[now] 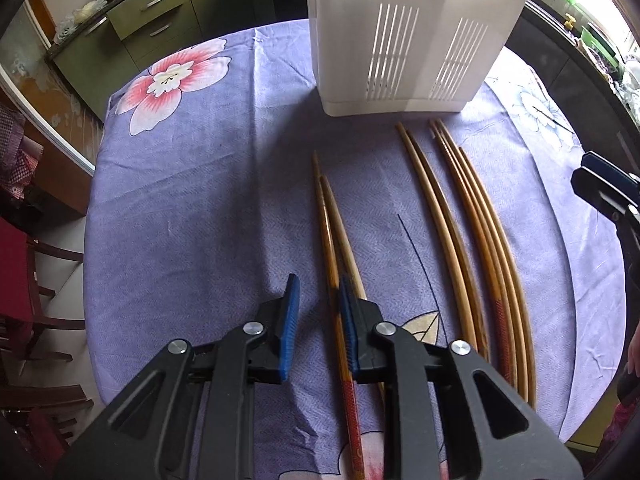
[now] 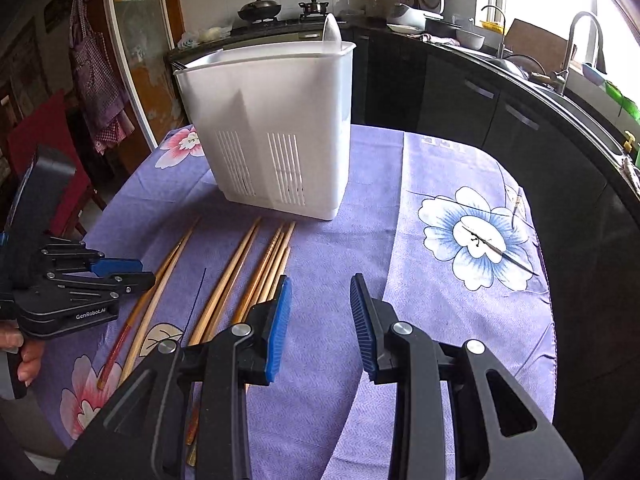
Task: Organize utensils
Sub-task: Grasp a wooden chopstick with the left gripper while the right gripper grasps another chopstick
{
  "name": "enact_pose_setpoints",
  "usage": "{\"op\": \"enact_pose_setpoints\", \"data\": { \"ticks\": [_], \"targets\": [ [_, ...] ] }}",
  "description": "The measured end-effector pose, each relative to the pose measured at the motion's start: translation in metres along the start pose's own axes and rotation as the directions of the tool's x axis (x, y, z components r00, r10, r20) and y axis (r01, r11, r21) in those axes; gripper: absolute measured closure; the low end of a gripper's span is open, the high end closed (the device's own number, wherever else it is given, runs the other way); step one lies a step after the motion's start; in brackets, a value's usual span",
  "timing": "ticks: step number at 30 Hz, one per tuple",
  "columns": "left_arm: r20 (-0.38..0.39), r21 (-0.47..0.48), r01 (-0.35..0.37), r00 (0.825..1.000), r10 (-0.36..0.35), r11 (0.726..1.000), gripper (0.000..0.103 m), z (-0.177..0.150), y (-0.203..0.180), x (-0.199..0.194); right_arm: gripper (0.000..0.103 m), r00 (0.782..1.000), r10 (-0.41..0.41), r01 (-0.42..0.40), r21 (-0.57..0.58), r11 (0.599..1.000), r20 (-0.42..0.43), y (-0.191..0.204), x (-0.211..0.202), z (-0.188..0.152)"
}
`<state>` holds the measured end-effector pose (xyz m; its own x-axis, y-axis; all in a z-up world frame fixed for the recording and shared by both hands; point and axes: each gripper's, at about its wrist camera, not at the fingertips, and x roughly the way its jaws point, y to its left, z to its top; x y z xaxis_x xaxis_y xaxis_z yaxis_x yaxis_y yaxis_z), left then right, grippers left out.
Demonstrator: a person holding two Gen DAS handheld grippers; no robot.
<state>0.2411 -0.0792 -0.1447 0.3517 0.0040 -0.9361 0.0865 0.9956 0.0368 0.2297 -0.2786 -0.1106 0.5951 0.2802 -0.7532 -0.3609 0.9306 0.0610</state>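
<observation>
Kitchen cabinets ring the counter under its purple floral cloth. Left wrist view: the left gripper is open with a narrow gap, empty, beside the leftmost chopsticks; a descent off-line could roll them away. The white holder stands beyond. Right wrist view: the right gripper is open, empty, right of the chopsticks; nothing blocks the holder.
</observation>
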Motion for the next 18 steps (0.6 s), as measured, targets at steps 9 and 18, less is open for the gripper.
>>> {"op": "enact_pose_setpoints", "data": {
  "ticks": [9, 18],
  "targets": [
    [-0.015, 0.006, -0.035, 0.999, 0.035, 0.999, 0.095, 0.009, 0.0, 0.008, 0.073, 0.99, 0.052, -0.052, 0.003, 0.999, -0.129, 0.011, 0.029, 0.006],
    [-0.018, -0.005, -0.042, 0.999, 0.042, 0.999, 0.095, 0.007, 0.014, 0.008, 0.083, 0.962, 0.062, -0.057, 0.026, 0.998, -0.266, 0.023, 0.072, 0.01]
  ]
}}
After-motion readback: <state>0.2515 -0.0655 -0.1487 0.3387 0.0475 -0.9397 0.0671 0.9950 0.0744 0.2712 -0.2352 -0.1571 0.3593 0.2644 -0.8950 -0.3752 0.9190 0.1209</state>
